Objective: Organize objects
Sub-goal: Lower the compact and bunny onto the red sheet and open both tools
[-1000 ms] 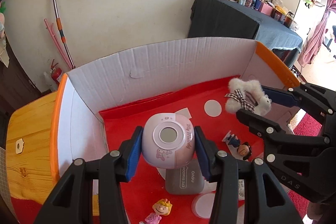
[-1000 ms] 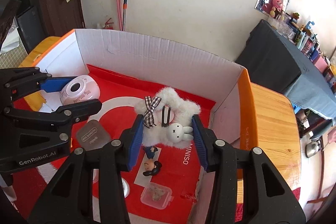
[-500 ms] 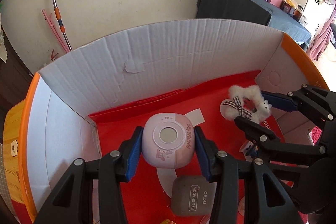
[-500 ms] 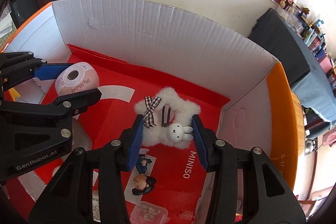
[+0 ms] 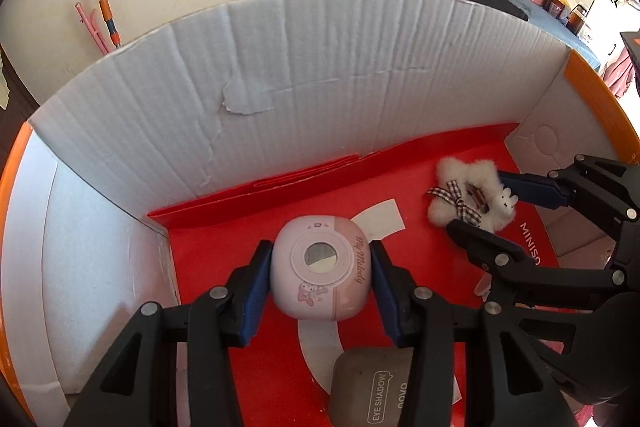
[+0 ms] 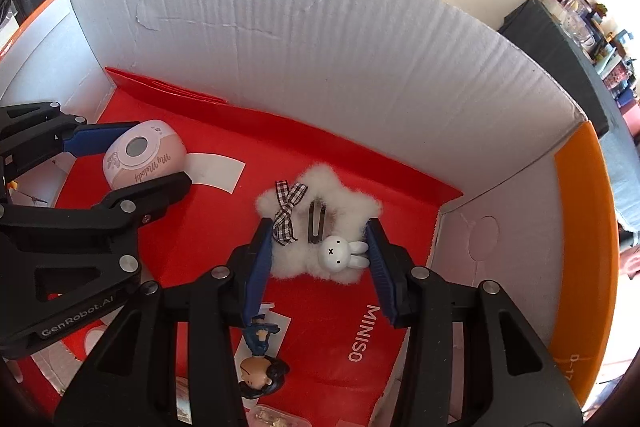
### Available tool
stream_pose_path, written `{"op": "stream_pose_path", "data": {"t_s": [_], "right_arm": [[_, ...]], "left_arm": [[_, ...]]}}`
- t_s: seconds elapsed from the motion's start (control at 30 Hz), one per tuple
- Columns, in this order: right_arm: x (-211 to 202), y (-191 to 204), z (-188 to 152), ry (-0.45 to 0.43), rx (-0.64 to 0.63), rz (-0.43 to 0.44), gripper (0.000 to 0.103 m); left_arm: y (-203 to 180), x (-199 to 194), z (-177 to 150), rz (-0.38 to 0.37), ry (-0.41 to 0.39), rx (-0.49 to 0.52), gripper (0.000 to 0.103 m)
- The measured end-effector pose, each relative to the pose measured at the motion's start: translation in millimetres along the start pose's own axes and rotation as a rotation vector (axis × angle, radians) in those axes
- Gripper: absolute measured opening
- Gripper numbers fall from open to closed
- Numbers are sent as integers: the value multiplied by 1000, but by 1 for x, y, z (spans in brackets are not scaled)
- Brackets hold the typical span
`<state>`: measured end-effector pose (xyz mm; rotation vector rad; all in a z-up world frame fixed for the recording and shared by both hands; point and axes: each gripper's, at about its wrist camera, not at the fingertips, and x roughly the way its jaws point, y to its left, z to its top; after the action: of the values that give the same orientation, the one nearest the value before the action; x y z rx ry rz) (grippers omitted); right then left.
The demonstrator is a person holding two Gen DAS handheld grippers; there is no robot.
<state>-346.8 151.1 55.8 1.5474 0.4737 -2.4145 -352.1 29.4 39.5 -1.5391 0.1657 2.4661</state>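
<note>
You had the left gripper (image 5: 320, 269) pinching the pink My Melody case (image 5: 319, 273) at lower centre of the left wrist view, low over the red liner of the cardboard box (image 5: 304, 75). The right gripper (image 6: 318, 251) was clamped on the fluffy white star hair clip (image 6: 320, 223), mid-frame in the right wrist view. To do this well, I'd have set each item flat on bare red floor, clear of the eyeshadow compact (image 5: 372, 387) and the small figurine (image 6: 262, 367), before spreading the jaws.

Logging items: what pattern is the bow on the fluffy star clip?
Black-and-white gingham check on the bow; clearest in the right wrist view.
</note>
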Motion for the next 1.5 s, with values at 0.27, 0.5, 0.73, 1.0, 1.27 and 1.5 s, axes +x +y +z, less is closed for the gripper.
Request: {"op": "stream_pose_path", "data": {"t_s": [0.27, 0.5, 0.73, 1.0, 1.27, 1.5], "right_arm": [[-1, -3, -1, 1, 1, 8, 45], [-2, -4, -3, 2, -1, 5, 45], [-3, -3, -5, 3, -2, 4, 45], [-3, -2, -6, 4, -2, 3, 46], [-5, -2, -8, 5, -5, -4, 49], [-7, -5, -8, 4, -12, -15, 49]], "left_arm": [[-2, 0, -2, 19, -3, 13, 50], [-2, -2, -4, 26, -4, 20, 50], [-3, -2, -3, 27, -3, 20, 50], [-1, -2, -3, 29, -2, 21, 50], [0, -2, -2, 27, -3, 19, 51], [1, -3, -1, 25, -9, 21, 51]]}}
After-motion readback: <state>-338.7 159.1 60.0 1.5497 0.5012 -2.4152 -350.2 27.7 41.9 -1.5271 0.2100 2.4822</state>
